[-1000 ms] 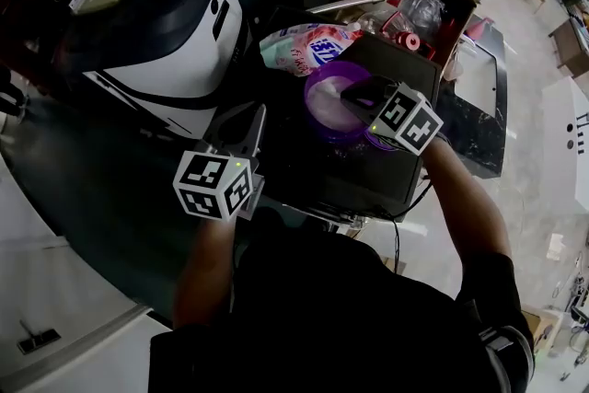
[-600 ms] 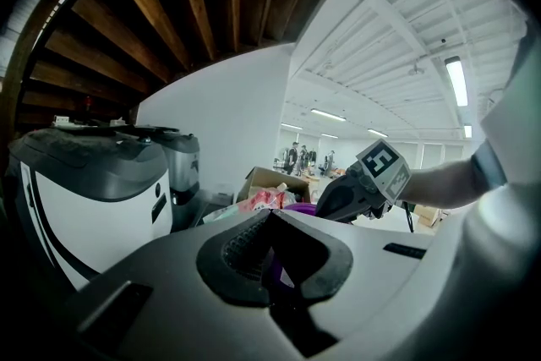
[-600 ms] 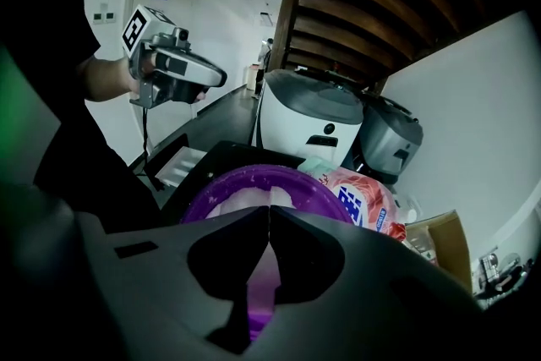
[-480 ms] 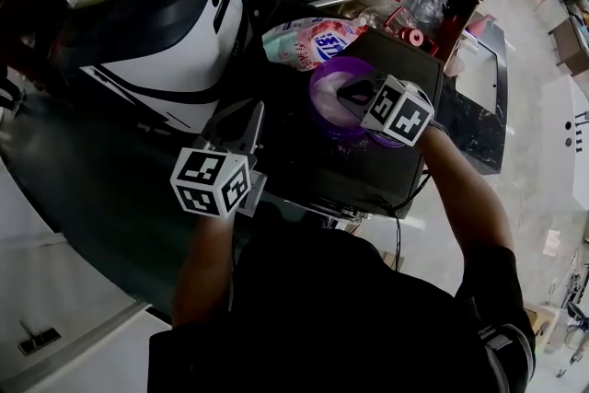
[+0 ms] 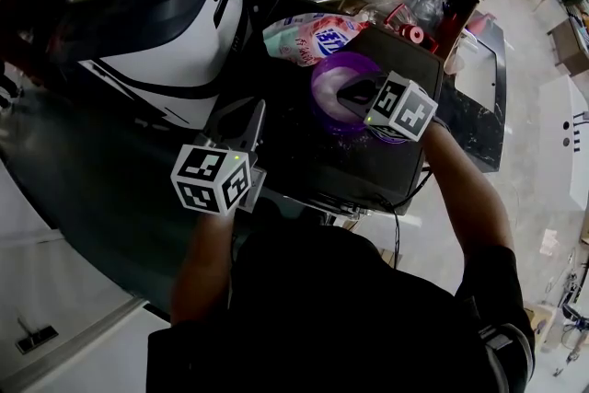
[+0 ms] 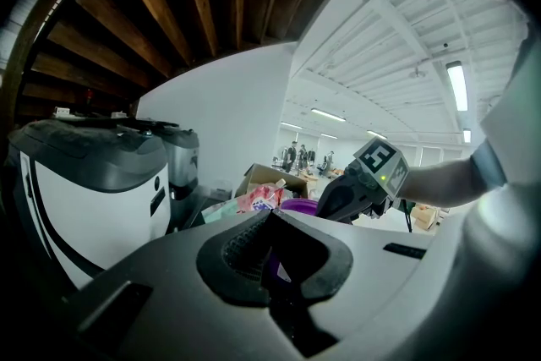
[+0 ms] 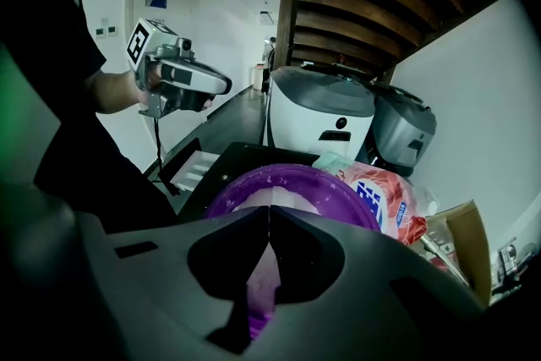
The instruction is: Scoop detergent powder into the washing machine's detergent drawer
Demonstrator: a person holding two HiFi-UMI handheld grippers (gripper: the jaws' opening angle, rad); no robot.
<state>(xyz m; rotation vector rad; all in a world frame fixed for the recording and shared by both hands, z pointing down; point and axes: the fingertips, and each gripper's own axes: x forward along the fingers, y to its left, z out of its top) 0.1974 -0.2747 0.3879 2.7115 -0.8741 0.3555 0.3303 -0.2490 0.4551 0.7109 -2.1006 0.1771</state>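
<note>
Since a moment earlier the right gripper [image 5: 345, 93] had edged farther over the bowl [image 5: 322, 80], jaws pressed tip to tip; whether they pinched a scoop I could not tell. White powder [image 7: 283, 192] lay just below its tips in round, glossy purple plastic. Back and left sat the white, compartmented drawer [image 7: 188, 169], nearer the closed, empty left gripper [image 5: 252, 121].

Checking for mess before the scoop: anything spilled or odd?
Minor only: white flecks dust the purple tub's rim, and the pink detergent bag lies on its side beside it. No powder visible on the dark top around it.
</note>
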